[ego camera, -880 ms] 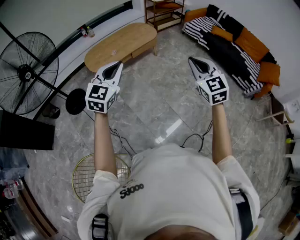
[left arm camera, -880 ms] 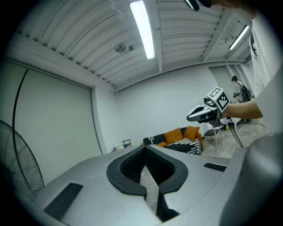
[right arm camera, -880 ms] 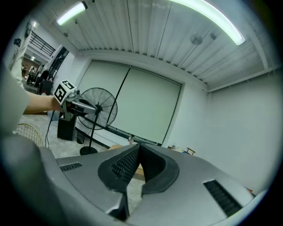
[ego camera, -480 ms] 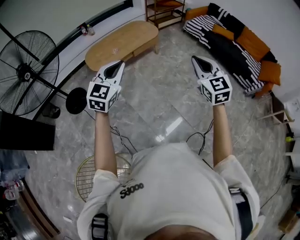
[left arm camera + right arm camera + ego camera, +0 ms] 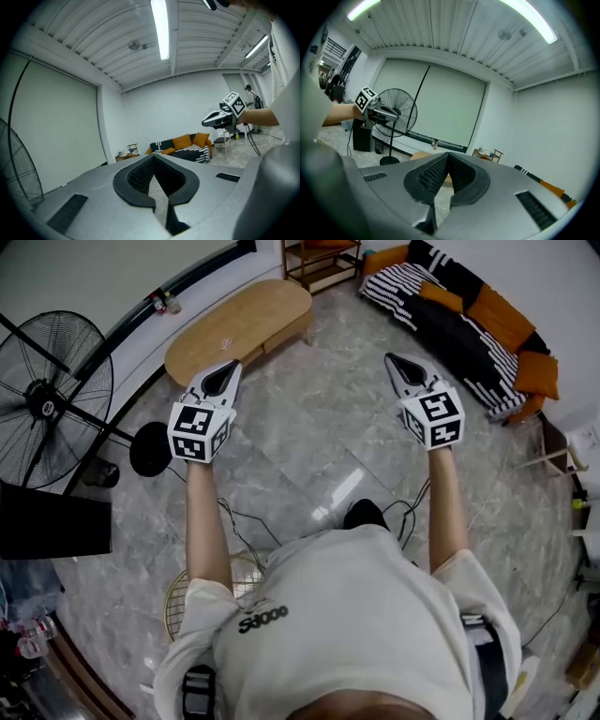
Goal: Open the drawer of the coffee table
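This looks like a home living room. A low wooden coffee table (image 5: 239,329) sits at upper centre and a sofa (image 5: 450,329) with orange cushions (image 5: 494,320) at upper right. A standing fan (image 5: 47,399) is at left, a wooden shelf (image 5: 319,259) at top, all on a polished stone-tile floor (image 5: 319,437). A strip light (image 5: 160,28) hangs overhead.

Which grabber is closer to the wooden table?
The left gripper: its tip points at the coffee table's near edge, while the right gripper hangs over bare floor, nearer the striped sofa.
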Demonstrator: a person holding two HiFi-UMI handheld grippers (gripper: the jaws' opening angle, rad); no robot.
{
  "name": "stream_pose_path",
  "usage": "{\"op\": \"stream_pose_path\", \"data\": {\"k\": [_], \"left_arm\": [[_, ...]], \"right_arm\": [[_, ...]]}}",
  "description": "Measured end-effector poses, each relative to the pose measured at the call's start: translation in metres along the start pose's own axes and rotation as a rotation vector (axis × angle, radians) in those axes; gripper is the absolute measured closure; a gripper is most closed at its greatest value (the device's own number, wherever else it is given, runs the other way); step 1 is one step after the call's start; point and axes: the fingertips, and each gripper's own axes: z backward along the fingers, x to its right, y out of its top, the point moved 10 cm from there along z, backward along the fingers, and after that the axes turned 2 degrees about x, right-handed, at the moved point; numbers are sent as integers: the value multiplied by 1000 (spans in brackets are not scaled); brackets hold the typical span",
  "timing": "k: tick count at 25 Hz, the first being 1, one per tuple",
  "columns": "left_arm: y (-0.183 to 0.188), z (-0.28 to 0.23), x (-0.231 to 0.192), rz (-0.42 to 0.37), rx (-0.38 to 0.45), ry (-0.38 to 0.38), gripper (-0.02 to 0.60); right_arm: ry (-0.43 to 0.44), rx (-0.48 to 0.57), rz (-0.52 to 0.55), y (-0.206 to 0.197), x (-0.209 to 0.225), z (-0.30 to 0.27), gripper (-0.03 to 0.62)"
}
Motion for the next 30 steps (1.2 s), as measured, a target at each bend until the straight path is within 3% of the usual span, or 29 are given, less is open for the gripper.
{"op": "stream_pose_path", "data": {"k": [9, 14, 18, 24, 30], "left_arm": [[-10, -84, -22, -2, -41, 10, 565], [-20, -166, -55, 5, -68, 56, 565], [-6, -240, -82, 38, -77, 108, 565], [13, -331, -111, 46, -76, 171, 565], [9, -390, -127, 57, -97, 192, 565]], "right_arm": [[14, 7, -14, -20, 71, -69, 588], [30, 22, -39, -45, 142, -148, 588], [73, 14, -96, -57, 212, -210, 588], [130, 41, -53, -61, 290, -278, 588], [183, 33, -30, -73, 334, -329, 588]]}}
